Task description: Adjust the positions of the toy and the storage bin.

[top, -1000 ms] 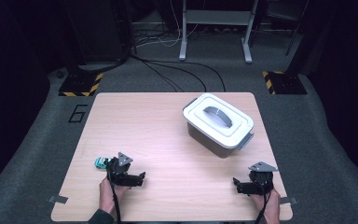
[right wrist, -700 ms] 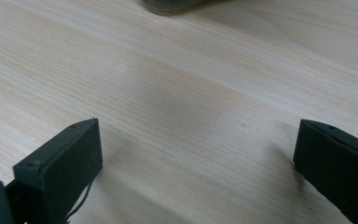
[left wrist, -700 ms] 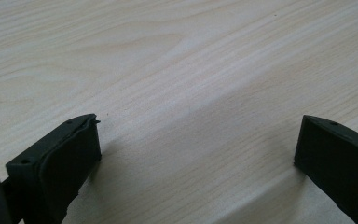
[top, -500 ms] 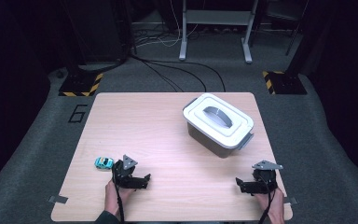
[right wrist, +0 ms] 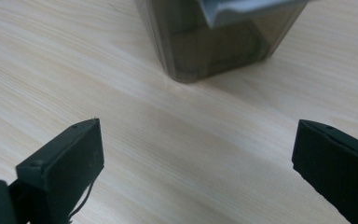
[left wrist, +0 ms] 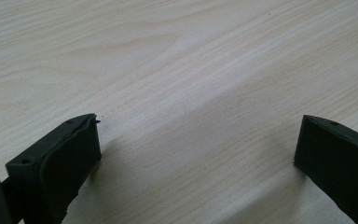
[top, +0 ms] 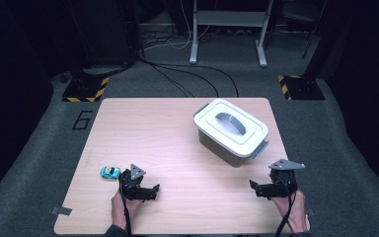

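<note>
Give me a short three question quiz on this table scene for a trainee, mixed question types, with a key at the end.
1. True or false: the small turquoise toy car is held in the left tongs.
2. The lid of the grey plastic box with white lid is: A) on, B) off, C) leaning against the box.
3. Fill in: the jaws of the right tongs stand ____.

Key: 1 false, the car lies on the pale wooden table beside those open tongs; 2 A; 3 open, nothing between them.
</note>
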Demonstrator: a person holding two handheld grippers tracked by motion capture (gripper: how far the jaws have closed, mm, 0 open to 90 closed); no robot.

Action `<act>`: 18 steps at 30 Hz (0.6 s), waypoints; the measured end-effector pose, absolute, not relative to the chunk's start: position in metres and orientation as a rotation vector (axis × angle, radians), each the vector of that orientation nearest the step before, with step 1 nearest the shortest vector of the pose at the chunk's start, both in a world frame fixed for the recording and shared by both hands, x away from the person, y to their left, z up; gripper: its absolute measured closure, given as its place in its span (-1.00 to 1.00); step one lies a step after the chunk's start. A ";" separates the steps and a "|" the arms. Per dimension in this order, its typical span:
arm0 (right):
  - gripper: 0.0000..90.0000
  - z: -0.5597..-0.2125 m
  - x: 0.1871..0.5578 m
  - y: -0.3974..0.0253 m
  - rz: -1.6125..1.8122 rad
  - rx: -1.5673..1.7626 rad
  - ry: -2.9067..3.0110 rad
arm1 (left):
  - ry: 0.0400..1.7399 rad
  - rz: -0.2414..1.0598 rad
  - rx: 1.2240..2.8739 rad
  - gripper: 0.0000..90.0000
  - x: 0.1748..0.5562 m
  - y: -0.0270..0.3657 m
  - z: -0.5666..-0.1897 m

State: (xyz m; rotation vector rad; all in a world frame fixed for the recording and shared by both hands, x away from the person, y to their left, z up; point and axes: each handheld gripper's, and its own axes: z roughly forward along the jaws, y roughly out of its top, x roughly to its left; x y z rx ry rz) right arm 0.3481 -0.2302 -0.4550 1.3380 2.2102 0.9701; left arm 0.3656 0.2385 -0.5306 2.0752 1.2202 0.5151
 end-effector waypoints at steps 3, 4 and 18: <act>-0.97 -0.443 0.350 -0.228 0.980 1.324 2.206 | 1.222 0.513 2.079 -1.00 0.366 0.238 -0.530; -0.97 -0.443 0.350 -0.228 0.980 1.324 2.206 | 1.222 0.513 2.079 -1.00 0.366 0.238 -0.530; -0.94 -0.397 0.373 -0.215 1.022 1.244 2.198 | 1.222 0.513 2.079 -0.99 0.366 0.238 -0.530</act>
